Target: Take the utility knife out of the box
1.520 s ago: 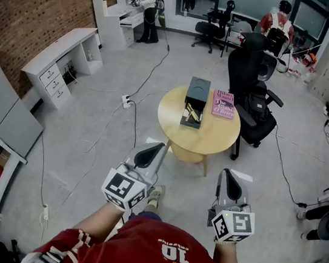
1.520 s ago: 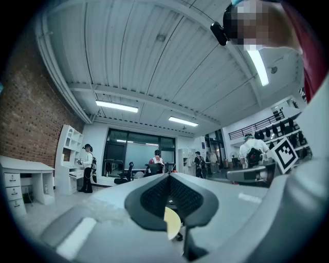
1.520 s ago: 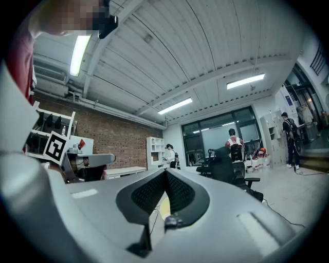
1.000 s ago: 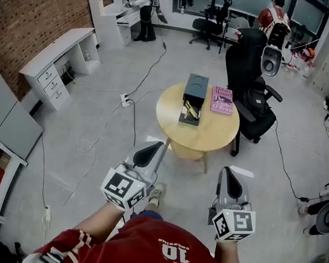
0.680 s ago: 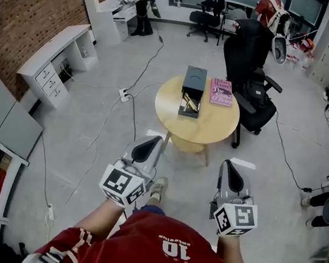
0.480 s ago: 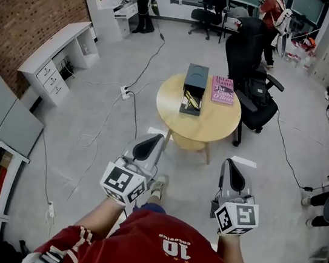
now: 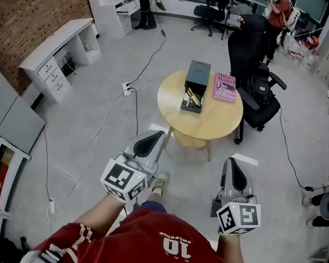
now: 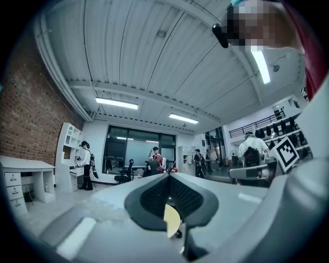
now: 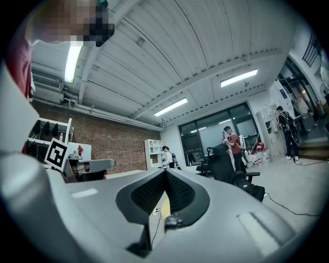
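A dark open box (image 7: 196, 83) lies on a round wooden table (image 7: 205, 128) some way ahead in the head view. A yellow utility knife (image 7: 193, 97) rests in the box's near half. My left gripper (image 7: 149, 142) and right gripper (image 7: 231, 170) are both shut and hold nothing. They hang level over the floor, well short of the table. In the left gripper view the jaws (image 8: 168, 181) meet tip to tip. The right gripper view shows the same, jaws (image 9: 165, 179) together.
A pink book (image 7: 224, 86) lies on the table right of the box. A black office chair (image 7: 253, 67) stands against the table's far right. Cables (image 7: 134, 111) run over the floor at left. White desks (image 7: 57, 50) line the brick wall. People stand at the far end.
The table with the box has shifted slightly in the head view as the head moved. Both grippers stay shut and in place. The person at the far right has walked.
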Action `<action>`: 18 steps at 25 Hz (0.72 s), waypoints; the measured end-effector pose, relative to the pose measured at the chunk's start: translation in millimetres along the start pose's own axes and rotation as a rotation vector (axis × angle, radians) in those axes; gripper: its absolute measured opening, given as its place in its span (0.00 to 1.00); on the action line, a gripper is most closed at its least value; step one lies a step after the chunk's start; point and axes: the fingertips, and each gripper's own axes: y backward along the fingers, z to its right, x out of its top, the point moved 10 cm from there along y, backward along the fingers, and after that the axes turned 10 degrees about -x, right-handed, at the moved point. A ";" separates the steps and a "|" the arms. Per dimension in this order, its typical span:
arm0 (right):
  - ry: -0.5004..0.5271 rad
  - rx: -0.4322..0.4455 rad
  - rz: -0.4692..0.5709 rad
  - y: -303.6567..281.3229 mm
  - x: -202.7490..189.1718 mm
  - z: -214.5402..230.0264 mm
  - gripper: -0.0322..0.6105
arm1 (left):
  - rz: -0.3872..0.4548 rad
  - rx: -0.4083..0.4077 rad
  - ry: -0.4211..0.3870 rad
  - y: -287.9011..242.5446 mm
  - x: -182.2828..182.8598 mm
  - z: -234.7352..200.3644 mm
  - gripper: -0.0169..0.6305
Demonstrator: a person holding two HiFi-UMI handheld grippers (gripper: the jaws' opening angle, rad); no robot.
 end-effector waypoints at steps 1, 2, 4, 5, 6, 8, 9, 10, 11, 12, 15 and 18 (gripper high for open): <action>-0.003 -0.001 -0.001 -1.1 -0.5 1.5 0.05 | -0.002 -0.002 0.001 -1.9 -0.7 -0.5 0.03; -0.007 -0.002 -0.002 -2.2 -1.1 2.8 0.05 | -0.005 -0.003 0.002 -3.6 -1.4 -1.2 0.03; -0.012 0.000 -0.004 -4.5 -1.9 4.8 0.05 | -0.010 -0.003 0.004 -7.0 -2.0 -3.3 0.03; -0.014 0.002 -0.006 -5.7 -1.8 5.8 0.05 | -0.013 -0.004 0.004 -9.1 -1.9 -4.3 0.03; -0.016 0.003 -0.007 -7.1 -1.8 7.4 0.05 | -0.016 -0.005 0.003 -11.8 -1.7 -5.2 0.03; -0.025 0.004 -0.010 -11.1 -2.7 12.1 0.05 | -0.021 -0.009 0.003 -18.1 -2.4 -6.9 0.03; -0.032 0.004 -0.012 -13.9 -3.5 14.4 0.05 | -0.025 -0.010 0.003 -21.1 -3.3 -8.2 0.03; -0.036 0.005 -0.015 -17.0 -4.5 16.0 0.05 | -0.030 -0.010 0.005 -23.8 -4.6 -10.1 0.03; -0.039 0.005 -0.018 -20.3 -5.4 17.1 0.05 | -0.035 -0.010 0.007 -26.3 -5.8 -12.5 0.03; -0.039 0.006 -0.022 -23.8 -6.1 17.9 0.05 | -0.039 -0.011 0.010 -28.8 -6.9 -15.3 0.03; -0.040 0.007 -0.037 -37.2 -7.7 21.3 0.05 | -0.050 -0.010 0.019 -38.4 -9.6 -25.2 0.03; -0.044 0.013 -0.052 -56.4 -8.7 24.8 0.05 | -0.053 -0.007 0.029 -50.1 -12.8 -39.0 0.03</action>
